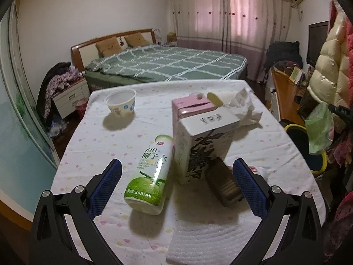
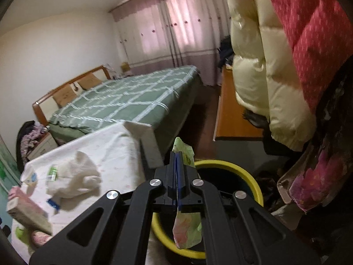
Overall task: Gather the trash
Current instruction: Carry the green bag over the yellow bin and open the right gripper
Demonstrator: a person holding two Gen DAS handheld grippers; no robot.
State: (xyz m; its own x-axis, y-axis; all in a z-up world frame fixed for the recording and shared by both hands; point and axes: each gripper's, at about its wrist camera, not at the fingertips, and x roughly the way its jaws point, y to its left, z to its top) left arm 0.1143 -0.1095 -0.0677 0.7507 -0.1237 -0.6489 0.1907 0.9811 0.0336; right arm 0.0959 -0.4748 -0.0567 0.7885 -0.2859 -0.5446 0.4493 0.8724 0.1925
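Observation:
My left gripper (image 1: pixel 176 165) is open above the table, its blue fingers either side of a lying green coconut-water bottle (image 1: pixel 150 172), an upright white carton (image 1: pixel 203 145) and a dark brown object (image 1: pixel 222 182). A pink carton (image 1: pixel 189 106), a white plastic cup (image 1: pixel 121 102) and crumpled white tissue (image 1: pixel 245 108) lie farther back. My right gripper (image 2: pixel 177 154) is shut on a green and pink wrapper (image 2: pixel 187 231), held over the yellow-rimmed bin (image 2: pixel 231 170). The wrapper (image 1: pixel 320 130) and bin (image 1: pixel 295 128) also show in the left wrist view.
The table has a white dotted cloth (image 1: pixel 92 154). A bed (image 1: pixel 165 64) stands behind it, a nightstand (image 1: pixel 70 95) at left. A wooden desk (image 2: pixel 231 114) and hanging coats (image 2: pixel 275 77) crowd the right side by the bin.

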